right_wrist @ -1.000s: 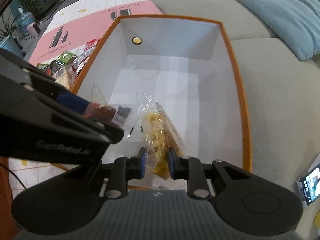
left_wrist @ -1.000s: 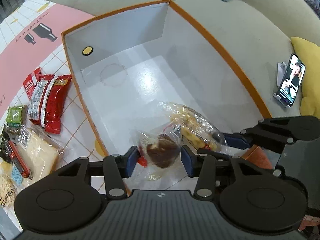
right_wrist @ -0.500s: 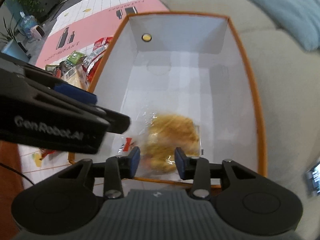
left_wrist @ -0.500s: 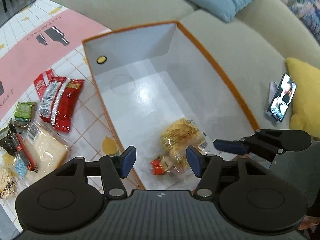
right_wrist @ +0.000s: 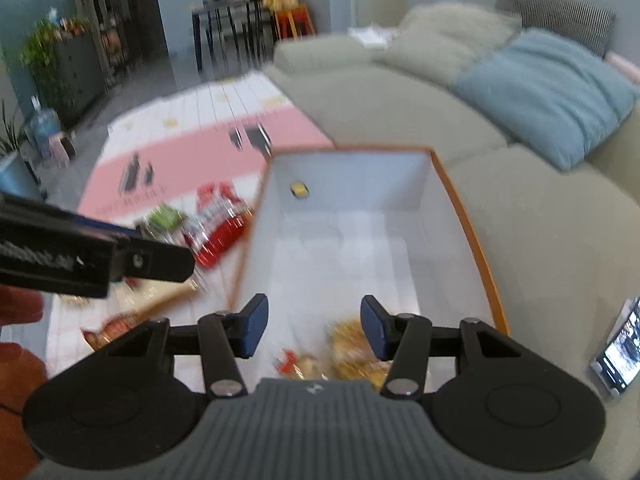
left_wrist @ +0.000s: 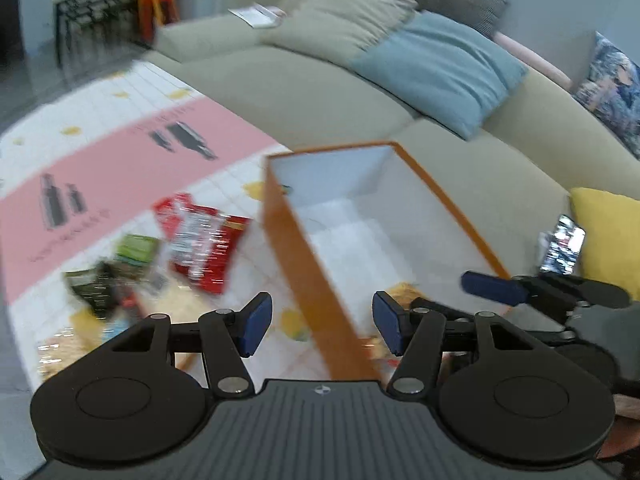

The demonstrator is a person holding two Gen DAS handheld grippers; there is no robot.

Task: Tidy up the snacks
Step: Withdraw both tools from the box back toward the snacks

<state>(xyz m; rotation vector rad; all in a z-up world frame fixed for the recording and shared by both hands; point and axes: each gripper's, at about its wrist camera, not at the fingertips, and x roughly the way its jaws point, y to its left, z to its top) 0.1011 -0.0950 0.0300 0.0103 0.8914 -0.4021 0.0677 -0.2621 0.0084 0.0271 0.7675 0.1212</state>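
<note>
A grey-green sofa (right_wrist: 540, 216) curves round the far side. On it, a blue cushion (right_wrist: 548, 92) leans against the back, with a beige cushion (right_wrist: 444, 44) just beside it and a striped one (right_wrist: 560, 8) behind. A yellow cushion (left_wrist: 608, 232) sits at the sofa's near end, a lit phone (left_wrist: 562, 246) propped just beside it. Beyond the sofa stand dark dining chairs (right_wrist: 224, 36) and a leafy plant (right_wrist: 40, 44), both blurred.

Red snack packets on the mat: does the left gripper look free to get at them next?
Probably yes. The left gripper has empty, open jaws, and the red snack packets lie uncovered on the mat, outside the box.
</note>
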